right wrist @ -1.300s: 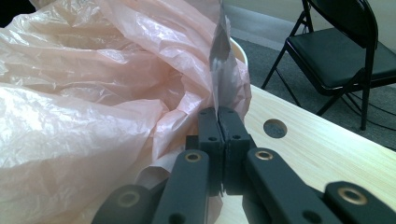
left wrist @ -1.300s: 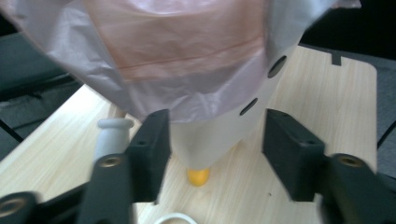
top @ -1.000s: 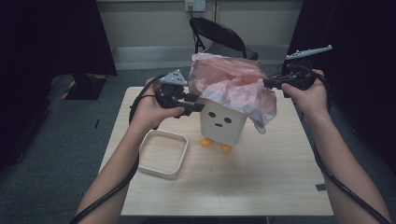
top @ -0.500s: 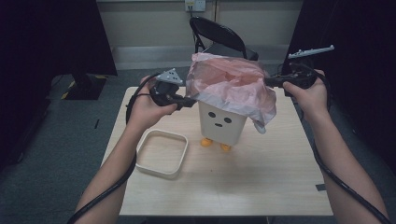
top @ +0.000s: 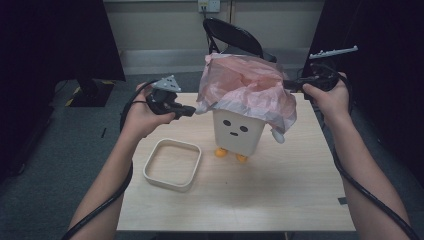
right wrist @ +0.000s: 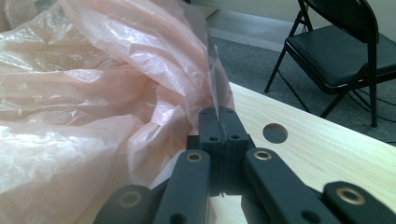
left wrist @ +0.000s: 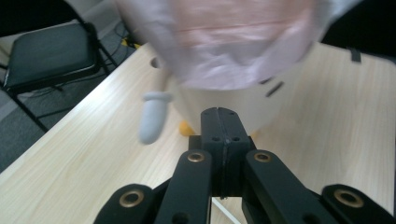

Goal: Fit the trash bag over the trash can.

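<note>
Pink bag [top: 245,90], white bin [top: 237,131], orange feet [top: 220,152].

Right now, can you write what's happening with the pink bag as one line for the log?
step: lining bin | pink bag draped over white face bin | right gripper shut on bag edge | left gripper shut beside bag | square tray on table

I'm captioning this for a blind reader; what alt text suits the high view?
Two hand-held grippers, left gripper and right gripper, stretch a pink plastic bag over a white face-painted bin on a wooden table. A square white frame lies beside it.
</note>
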Action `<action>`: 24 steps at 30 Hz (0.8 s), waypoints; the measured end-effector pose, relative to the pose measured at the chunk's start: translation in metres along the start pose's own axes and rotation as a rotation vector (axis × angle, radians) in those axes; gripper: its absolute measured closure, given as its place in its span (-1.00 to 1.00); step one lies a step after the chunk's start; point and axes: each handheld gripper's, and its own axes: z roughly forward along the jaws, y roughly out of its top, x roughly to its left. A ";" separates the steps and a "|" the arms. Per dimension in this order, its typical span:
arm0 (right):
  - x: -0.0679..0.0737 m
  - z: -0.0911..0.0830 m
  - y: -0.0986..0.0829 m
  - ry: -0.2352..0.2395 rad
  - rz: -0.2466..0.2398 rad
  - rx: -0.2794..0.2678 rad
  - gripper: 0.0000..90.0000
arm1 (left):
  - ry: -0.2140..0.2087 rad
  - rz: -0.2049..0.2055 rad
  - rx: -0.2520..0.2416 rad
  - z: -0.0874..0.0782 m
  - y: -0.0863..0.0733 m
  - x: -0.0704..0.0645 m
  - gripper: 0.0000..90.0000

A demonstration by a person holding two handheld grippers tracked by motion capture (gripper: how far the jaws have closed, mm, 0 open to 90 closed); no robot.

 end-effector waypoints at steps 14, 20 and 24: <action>0.009 -0.003 -0.004 0.001 -0.013 0.033 1.00 | -0.037 0.008 -0.151 0.018 0.028 -0.026 0.29; 0.008 -0.003 -0.005 0.012 -0.011 0.040 1.00 | -0.095 0.002 -0.096 0.020 0.039 -0.028 1.00; 0.008 -0.002 -0.004 0.014 -0.014 0.046 1.00 | -0.150 -0.029 -0.051 0.019 0.042 -0.024 1.00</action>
